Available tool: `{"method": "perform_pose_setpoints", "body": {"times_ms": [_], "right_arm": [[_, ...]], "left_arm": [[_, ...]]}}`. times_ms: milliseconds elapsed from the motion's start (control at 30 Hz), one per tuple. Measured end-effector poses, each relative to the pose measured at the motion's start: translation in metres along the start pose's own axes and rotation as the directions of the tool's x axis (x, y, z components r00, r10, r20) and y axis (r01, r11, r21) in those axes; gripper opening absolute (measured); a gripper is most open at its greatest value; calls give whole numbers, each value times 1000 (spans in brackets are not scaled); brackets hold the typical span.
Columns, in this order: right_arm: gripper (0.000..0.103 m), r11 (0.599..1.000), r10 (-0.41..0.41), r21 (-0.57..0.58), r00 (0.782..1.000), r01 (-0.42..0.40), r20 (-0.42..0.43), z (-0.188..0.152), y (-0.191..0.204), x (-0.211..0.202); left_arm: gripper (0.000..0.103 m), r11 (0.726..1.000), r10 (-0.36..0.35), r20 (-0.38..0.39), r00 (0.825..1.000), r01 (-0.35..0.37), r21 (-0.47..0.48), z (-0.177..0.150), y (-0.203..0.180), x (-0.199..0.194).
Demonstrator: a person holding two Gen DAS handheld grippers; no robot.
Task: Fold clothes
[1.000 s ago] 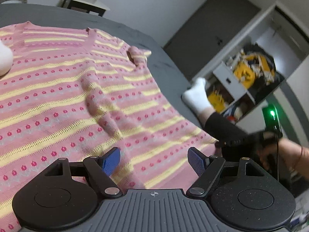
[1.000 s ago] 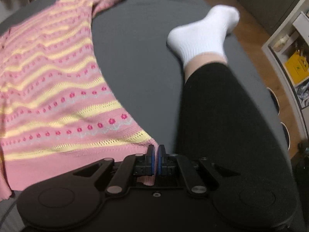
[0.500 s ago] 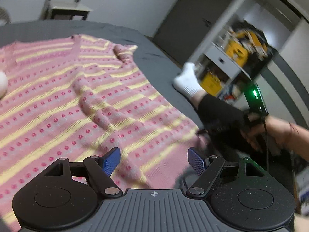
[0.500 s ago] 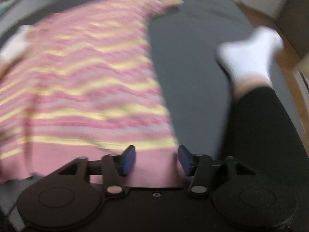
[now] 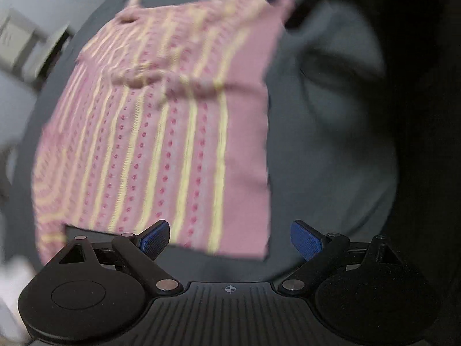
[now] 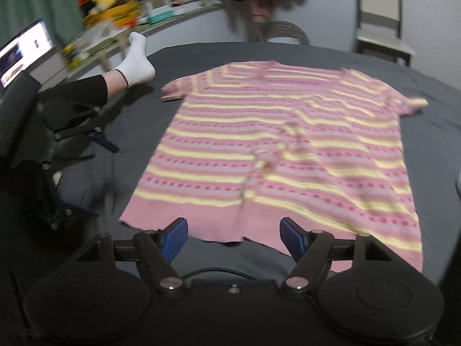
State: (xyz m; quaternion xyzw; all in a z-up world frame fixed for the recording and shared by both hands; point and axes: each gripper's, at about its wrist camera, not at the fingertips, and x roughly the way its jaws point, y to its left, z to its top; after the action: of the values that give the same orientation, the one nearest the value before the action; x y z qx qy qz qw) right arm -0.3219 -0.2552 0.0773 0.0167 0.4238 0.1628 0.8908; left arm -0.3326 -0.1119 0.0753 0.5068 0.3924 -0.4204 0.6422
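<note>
A pink knitted top with yellow stripes (image 6: 288, 150) lies flat just ahead of the spread, empty right gripper (image 6: 234, 238) and left gripper (image 5: 229, 240).

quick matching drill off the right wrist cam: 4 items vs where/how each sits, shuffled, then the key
Items
1. pink knit top with yellow stripes
2. white sock on a foot
3. pale wooden chair
4. right gripper

Places or states
A. stands beyond the far edge of the dark grey cover, by the wall
B. jaws open, poised over the near hem
C. spread flat in the middle of the cover
D. rests on the cover's far left part

Pairs: 1-C, 2-D, 3-A, 4-B
</note>
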Motion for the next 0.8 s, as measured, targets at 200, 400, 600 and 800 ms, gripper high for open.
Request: {"method": "perform_pose_setpoints", "body": {"times_ms": [200,400,600,800], "right_arm": [[74,992,-6,-125,997,-3,-72,10,28,8],[78,991,-31,-130,990,13,-136,13,32,15],[80,989,-43,-144,983,17,-179,11,30,24],[80,992,-59,-121,974,32,-221,10,21,32]], "left_arm": [[75,948,89,91,992,-112,298,-34,-35,17],[69,775,137,164,977,-208,596,-54,-60,39],[68,615,134,257,957,-284,735,-64,-75,56],[14,561,77,336,939,-320,764,-72,-84,68]]}}
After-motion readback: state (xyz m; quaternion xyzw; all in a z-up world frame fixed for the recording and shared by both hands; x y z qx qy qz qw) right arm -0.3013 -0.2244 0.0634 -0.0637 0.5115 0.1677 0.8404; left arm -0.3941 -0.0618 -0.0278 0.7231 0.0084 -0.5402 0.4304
